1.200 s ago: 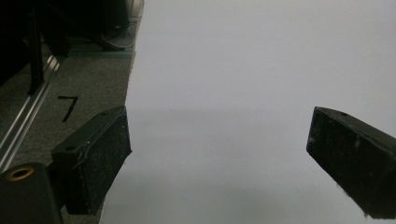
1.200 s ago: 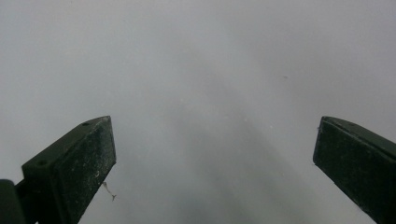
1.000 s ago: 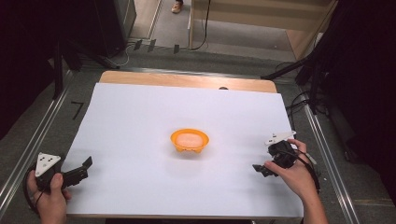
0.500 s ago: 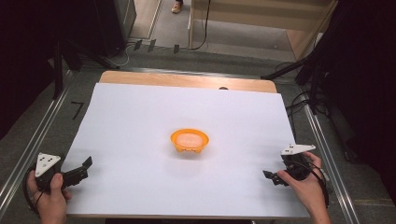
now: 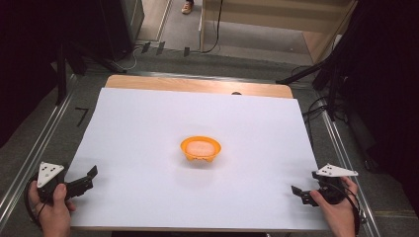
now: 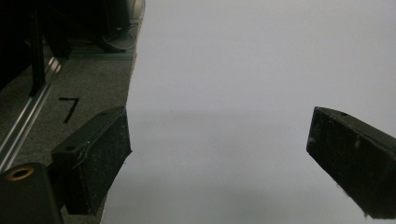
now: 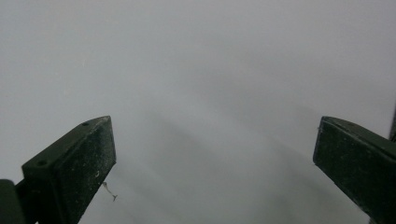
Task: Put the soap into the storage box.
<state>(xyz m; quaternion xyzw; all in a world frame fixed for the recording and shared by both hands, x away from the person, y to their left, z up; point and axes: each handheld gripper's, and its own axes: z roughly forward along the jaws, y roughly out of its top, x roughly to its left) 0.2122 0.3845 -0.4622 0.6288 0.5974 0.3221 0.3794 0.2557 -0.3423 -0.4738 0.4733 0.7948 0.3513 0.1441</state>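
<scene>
An orange bowl (image 5: 200,149) sits at the middle of the white surface (image 5: 148,128). The left hand-held gripper (image 5: 81,183) rests at the near left corner, jaws spread wide with nothing between them; the right hand-held gripper (image 5: 299,193) at the near right edge, likewise released, well apart from the bowl

From my station I see a worktop (image 5: 148,128) covered by a white sheet, with a strip of bare wood (image 5: 197,85) at its far edge. Grey carpet (image 5: 34,133) surrounds it (a black mark (image 5: 81,116) is taped on at the left), flanked by metal rails (image 5: 29,165). Black cables (image 5: 316,106) trail at the right, beyond them a pale wooden cabinet (image 5: 276,15). Both sides lie dark.
</scene>
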